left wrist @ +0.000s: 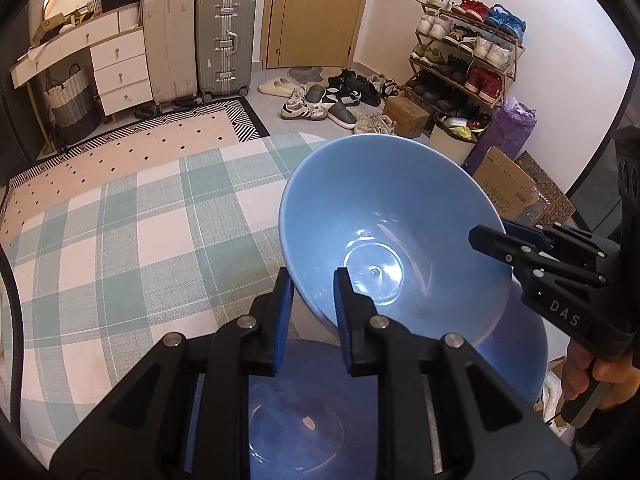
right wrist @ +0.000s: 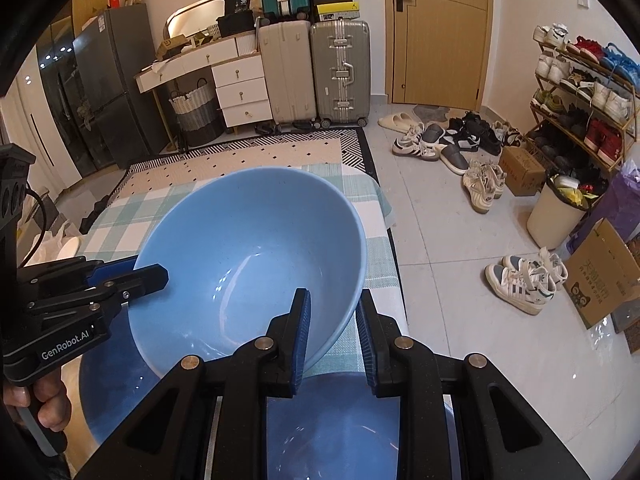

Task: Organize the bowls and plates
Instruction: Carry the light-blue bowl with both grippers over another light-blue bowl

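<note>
Fingers (left wrist: 286, 300) of both grippers are clamped on opposite rims of the blue bowl (left wrist: 384, 232), held tilted above a second bowl (left wrist: 296, 420) for steadiness.

The left gripper (left wrist: 312, 276) is black plastic, blue pads on its fingers (left wrist: 282, 312), silver screw heads at the linkage joints. The right gripper (right wrist: 333, 300) looks alike; white lettering marks each one's side.
</note>
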`<state>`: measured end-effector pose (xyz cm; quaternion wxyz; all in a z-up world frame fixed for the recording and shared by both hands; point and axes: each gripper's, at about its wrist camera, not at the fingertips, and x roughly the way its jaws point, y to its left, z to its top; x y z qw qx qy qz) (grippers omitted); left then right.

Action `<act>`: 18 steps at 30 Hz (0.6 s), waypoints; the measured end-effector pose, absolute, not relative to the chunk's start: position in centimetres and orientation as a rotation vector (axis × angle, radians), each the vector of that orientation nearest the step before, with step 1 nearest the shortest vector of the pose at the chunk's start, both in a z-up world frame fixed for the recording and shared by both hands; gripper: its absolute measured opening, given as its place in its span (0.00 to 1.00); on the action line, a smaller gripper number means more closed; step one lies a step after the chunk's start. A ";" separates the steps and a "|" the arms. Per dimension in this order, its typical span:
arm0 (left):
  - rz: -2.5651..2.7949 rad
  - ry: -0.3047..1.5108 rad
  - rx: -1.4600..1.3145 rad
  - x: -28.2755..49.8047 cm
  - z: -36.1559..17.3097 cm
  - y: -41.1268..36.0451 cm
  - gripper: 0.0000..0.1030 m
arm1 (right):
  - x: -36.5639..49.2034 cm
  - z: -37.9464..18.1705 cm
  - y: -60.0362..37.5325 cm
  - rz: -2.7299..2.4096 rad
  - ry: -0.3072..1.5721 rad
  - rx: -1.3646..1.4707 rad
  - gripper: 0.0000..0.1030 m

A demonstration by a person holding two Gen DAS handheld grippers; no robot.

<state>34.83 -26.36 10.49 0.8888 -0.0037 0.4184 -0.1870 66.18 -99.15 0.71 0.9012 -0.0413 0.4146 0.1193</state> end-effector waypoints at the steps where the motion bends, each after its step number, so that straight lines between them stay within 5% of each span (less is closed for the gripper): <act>1: -0.388 0.862 -0.010 34.5 10.9 -26.3 0.17 | 65.9 1.0 -99.1 0.247 0.852 -0.087 0.23; 18: -0.376 0.754 -0.014 25.9 18.6 -24.3 0.17 | 58.7 7.3 -98.0 0.267 0.733 -0.107 0.23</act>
